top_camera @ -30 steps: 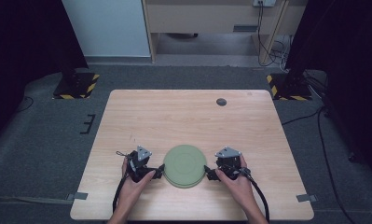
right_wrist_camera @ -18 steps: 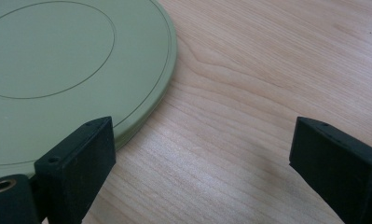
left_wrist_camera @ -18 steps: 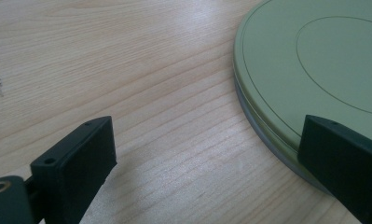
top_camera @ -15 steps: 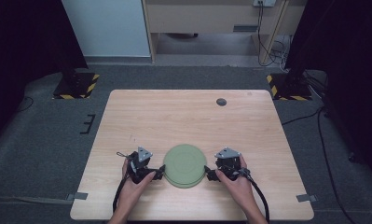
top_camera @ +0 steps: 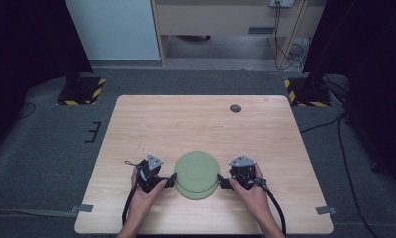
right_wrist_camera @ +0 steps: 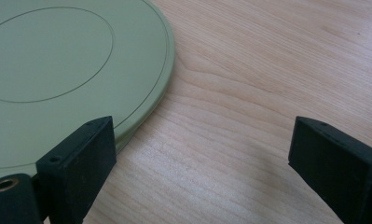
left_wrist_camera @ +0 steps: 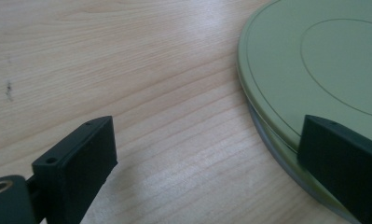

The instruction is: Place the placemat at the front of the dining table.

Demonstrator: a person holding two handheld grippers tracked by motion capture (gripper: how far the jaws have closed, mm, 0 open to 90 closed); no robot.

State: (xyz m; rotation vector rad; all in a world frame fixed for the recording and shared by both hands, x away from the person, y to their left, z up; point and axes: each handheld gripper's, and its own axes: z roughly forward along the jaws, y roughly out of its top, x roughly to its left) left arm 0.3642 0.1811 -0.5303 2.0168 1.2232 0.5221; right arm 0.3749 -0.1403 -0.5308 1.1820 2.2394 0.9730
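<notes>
The green plates (top_camera: pixel 197 174) sit near the table's (top_camera: pixel 136 124) front edge, dead between both grippers. The left gripper (top_camera: pixel 162 183) and right gripper (top_camera: pixel 226 182) are equally close, both wide open, holding nothing. Round, so no long axis. The left gripper view shows it's a stack: a second rim underneath.

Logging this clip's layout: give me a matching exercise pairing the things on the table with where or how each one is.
Things:
1. green plates
2. left gripper
3. right gripper
4. dark round spot

Descriptions:
A. open at the plates' right edge
B. far side of the table
C. stacked, between the grippers
D. open at the plates' left edge

Pairs: 1-C, 2-D, 3-A, 4-B
</notes>
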